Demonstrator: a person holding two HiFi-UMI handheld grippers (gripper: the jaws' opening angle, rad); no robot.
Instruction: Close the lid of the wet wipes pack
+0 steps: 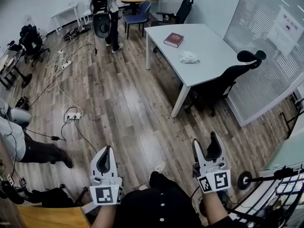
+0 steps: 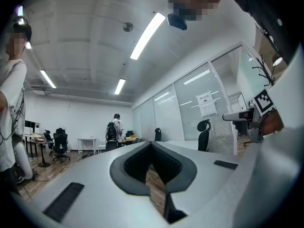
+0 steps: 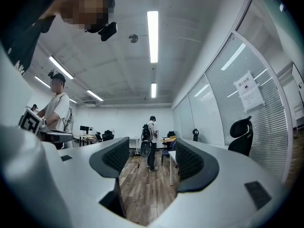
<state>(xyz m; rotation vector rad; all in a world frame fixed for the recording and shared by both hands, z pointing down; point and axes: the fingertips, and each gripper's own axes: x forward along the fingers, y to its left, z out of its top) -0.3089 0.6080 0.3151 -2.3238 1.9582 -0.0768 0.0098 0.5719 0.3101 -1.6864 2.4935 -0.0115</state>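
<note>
Closest in, the left gripper (image 1: 109, 148) and right gripper (image 1: 205, 139) are held low in front of the person's body, both aimed toward the white table (image 1: 209, 44). On the left gripper the jaws are pressed together at the tips with nothing between them; on the right gripper they stand apart and empty. Left of the table, a power strip (image 1: 72, 115) and cables lie on the wooden floor. The wet wipes pack (image 1: 189, 57) lies flat on the table, well apart from both grippers, its long axis roughly left to right in the head view; its lid is too small to read. Beyond it on the table rests a dark red book (image 1: 174, 39). Right of the table, a printed sheet (image 1: 287, 26) hangs on the glass wall, its writing illegible.
</note>
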